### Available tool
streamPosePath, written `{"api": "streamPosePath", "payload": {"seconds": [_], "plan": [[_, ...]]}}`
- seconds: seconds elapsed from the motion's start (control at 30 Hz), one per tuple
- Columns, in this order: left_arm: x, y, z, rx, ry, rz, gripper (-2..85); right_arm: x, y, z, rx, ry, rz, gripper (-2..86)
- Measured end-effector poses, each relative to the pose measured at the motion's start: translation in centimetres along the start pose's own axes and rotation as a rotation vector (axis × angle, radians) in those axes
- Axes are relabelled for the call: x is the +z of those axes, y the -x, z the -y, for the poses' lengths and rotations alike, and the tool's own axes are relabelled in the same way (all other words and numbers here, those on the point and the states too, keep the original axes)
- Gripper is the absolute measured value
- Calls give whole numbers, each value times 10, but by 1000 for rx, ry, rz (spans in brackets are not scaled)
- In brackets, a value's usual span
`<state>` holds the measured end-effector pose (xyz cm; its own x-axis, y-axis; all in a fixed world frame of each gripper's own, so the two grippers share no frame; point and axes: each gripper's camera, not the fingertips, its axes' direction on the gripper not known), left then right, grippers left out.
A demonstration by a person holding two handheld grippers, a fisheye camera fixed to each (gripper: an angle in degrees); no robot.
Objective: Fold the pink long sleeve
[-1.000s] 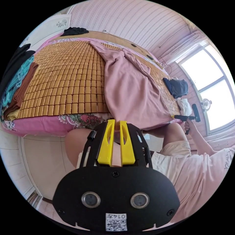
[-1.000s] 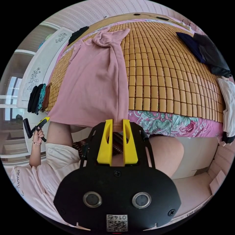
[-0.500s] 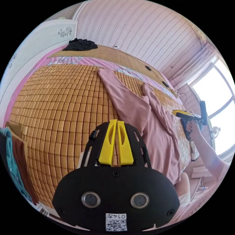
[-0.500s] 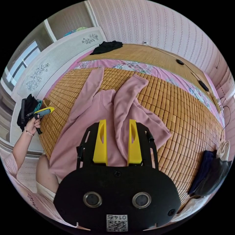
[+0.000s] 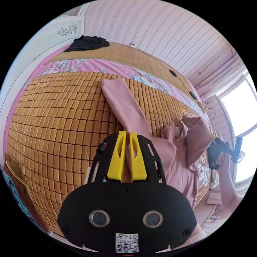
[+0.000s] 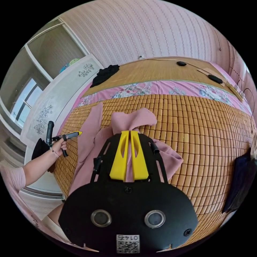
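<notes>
At the centre of the right gripper view, the right gripper (image 6: pixel 129 133) is pinching a raised fold of the pink long sleeve (image 6: pixel 133 120) between its nearly closed yellow jaws. In the left gripper view, the left gripper (image 5: pixel 125 135) is holding its jaws close together over the shirt's edge; whether cloth is caught between them I cannot tell. The shirt is lying across the bamboo mat (image 5: pixel 59 120), one sleeve stretching toward the upper centre. A black garment (image 6: pixel 104 73) is sitting at upper left.
</notes>
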<state>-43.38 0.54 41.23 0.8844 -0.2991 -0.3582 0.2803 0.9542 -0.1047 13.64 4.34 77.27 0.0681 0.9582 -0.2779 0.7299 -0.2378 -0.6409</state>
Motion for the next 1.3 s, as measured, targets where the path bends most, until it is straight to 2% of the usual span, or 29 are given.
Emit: {"api": "streamPosePath", "payload": {"seconds": [0.1, 0.23, 0.3, 0.37, 0.47, 0.57, 0.67, 0.73, 0.8, 0.9, 1.03, 1.1, 1.2, 1.3], "plan": [[-50, 16, -23, -31, -78, 28, -2, -79, -35, -53, 93, 7, -168, 5], [-78, 33, -61, -61, -31, 169, 8, -154, -82, -134, 292, 80, -469, 10], [-68, 41, -83, -98, 59, 246, 23, -161, -104, -165, 376, 144, -563, 15], [-57, 49, -97, -174, 123, 260, 32, -155, -126, -186, 464, 234, -558, 21], [-55, 52, -109, -285, 122, 181, 17, -148, -136, -193, 539, 264, -636, 30], [-64, 35, -110, -270, 109, 260, -2, -132, -118, -165, 464, 209, -665, 45], [-72, 8, -96, -189, 33, 291, -7, -88, -77, -111, 222, 115, -487, 69], [-61, -12, -77, -104, 11, 230, -6, -24, -39, -58, 20, 163, -341, 85], [-19, -45, -45, 34, 63, 126, -1, 27, -11, -23, -80, 207, -252, 79], [46, -85, -16, 158, 158, 64, 3, 105, 28, 21, -174, 280, -140, 14], [111, -108, 4, 173, 230, 82, -3, 185, 46, 46, -226, 403, -345, -6], [139, -115, 18, 178, 268, 94, -7, 189, 46, 57, -242, 392, -359, -8], [150, -127, 33, 187, 217, 135, -9, 195, 34, 69, -218, 388, -379, -8], [164, -142, 43, 217, 204, 166, -10, 194, 16, 71, -180, 380, -308, -9]]}}
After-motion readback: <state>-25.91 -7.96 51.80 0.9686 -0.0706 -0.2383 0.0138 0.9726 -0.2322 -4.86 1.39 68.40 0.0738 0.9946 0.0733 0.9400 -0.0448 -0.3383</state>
